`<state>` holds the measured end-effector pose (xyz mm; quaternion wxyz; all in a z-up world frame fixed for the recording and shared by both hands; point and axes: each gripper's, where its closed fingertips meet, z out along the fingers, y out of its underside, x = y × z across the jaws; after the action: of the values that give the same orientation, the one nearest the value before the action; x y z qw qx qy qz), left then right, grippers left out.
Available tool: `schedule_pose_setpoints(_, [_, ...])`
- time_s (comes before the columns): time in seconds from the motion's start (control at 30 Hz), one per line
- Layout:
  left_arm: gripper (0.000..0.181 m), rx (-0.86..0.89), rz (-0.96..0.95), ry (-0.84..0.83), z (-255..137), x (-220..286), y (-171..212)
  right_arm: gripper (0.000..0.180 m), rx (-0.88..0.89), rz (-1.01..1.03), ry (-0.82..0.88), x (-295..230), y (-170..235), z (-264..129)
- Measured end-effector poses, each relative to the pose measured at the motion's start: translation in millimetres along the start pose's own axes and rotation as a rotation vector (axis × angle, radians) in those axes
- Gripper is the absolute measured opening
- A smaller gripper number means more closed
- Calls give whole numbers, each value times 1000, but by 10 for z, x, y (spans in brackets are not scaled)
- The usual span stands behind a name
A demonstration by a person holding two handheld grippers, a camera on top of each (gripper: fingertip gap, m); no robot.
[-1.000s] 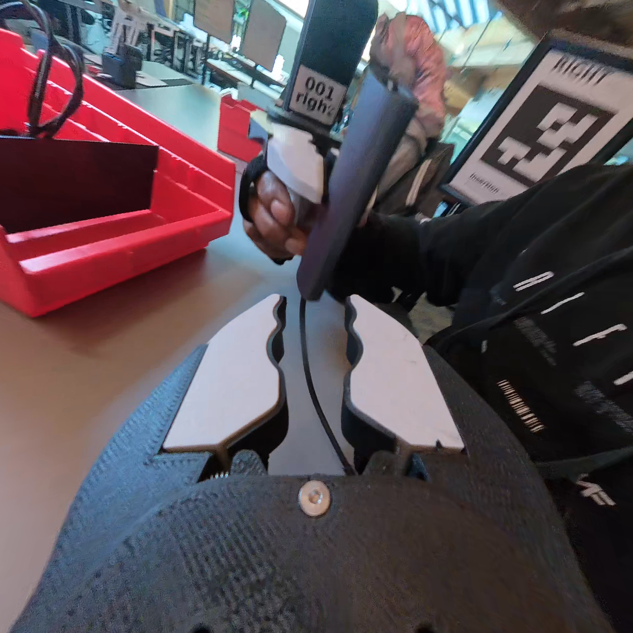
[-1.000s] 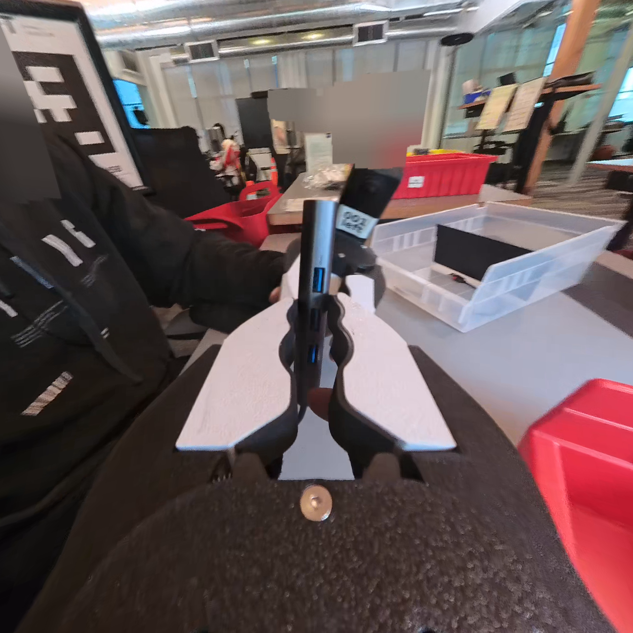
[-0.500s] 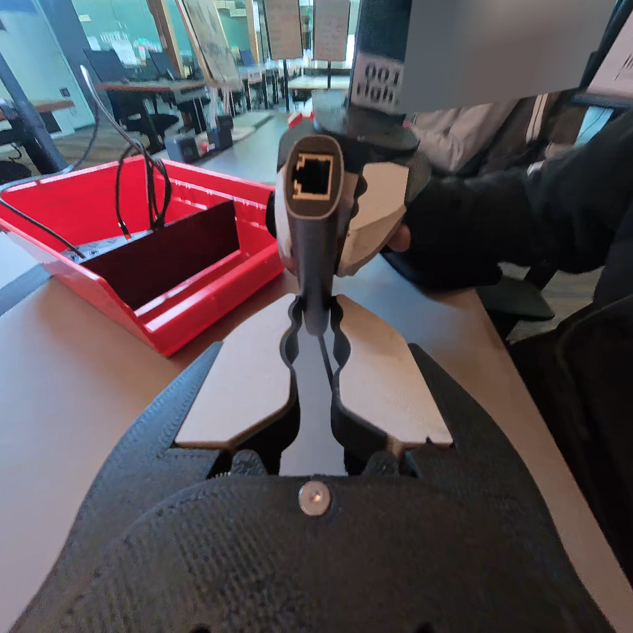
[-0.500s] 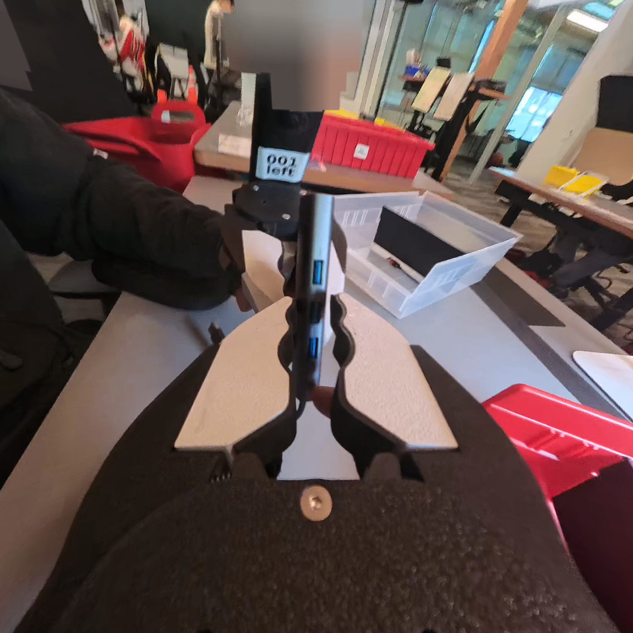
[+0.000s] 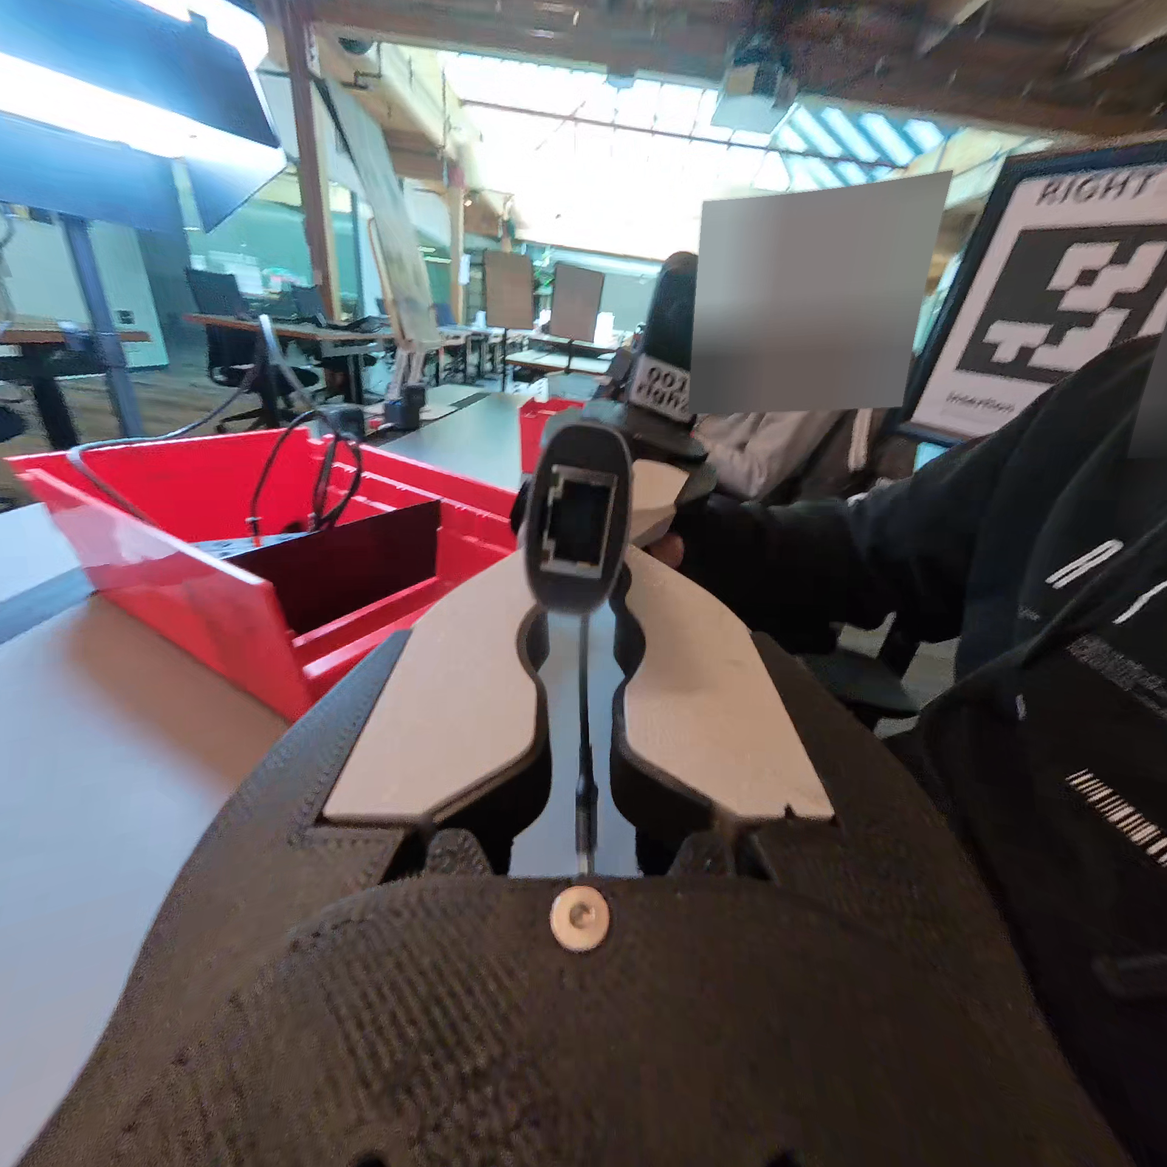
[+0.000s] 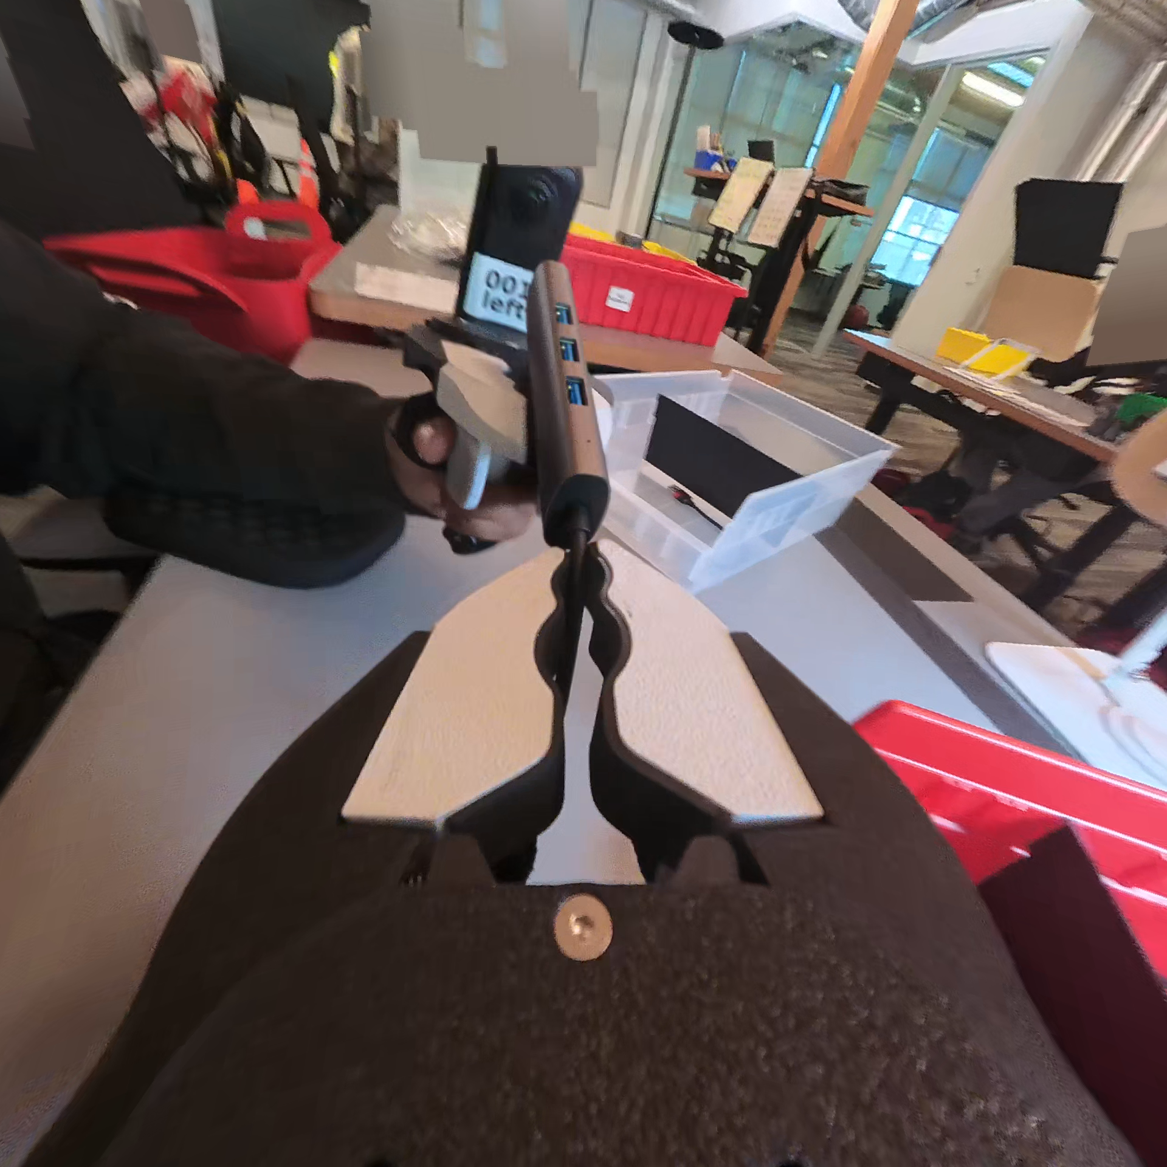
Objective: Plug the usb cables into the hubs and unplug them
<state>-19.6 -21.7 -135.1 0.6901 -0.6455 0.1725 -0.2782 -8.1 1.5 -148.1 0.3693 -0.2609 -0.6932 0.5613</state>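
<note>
A dark grey USB hub (image 5: pixel 578 524) stands between the fingertips of my left gripper (image 5: pixel 578 568), which is shut on it; its end port faces the camera. Its thin black cable (image 5: pixel 584 707) runs back between the fingers. In the right wrist view the hub (image 6: pixel 565 404) shows three blue ports and is held by the left gripper (image 6: pixel 505 391). My right gripper (image 6: pixel 576 562) is shut on the hub's cable (image 6: pixel 573 606) just below the hub. In the left wrist view the right gripper (image 5: pixel 657 499) shows behind the hub.
A red bin (image 5: pixel 189 568) with a black divider and loose cables sits left of the hub. A clear plastic bin (image 6: pixel 758 454) stands behind it in the right wrist view. Another red bin (image 6: pixel 1010 789) is at the lower right. A person's black sleeve (image 6: pixel 221 442) reaches across the table. My two grippers' fingertips are within a few centimetres of each other.
The left gripper has closed on the hub. The right gripper has let go of the hub body, drawn back and shut on its cable. Both views have swung round.
</note>
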Motion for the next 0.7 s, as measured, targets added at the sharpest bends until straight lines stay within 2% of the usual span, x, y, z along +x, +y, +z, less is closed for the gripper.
schedule_pose_setpoints(0.13, [31, -175, 107, -140, -231, -283, 91, 2, -96, -144, 46, 100, 38, -183])
schedule_pose_setpoints(0.23, [34, -310, 268, -235, -359, -353, 99, 2, -216, -274, 82, 135, 123, -236])
schedule_pose_setpoints(0.33, [45, -495, 377, -231, -336, -258, 256, 2, -287, -342, 117, 172, 169, -242])
schedule_pose_setpoints(0.47, [49, -591, 441, -215, -303, -197, 398, 1, -365, -409, 143, 198, 236, -246])
schedule_pose_setpoints(0.57, [49, -622, 447, -215, -242, -234, 509, 1, -328, -400, 97, 61, 187, -160])
schedule_pose_setpoints(0.7, [16, -689, 521, -203, -230, -230, 655, 2, -378, -472, 137, 69, 201, -125])
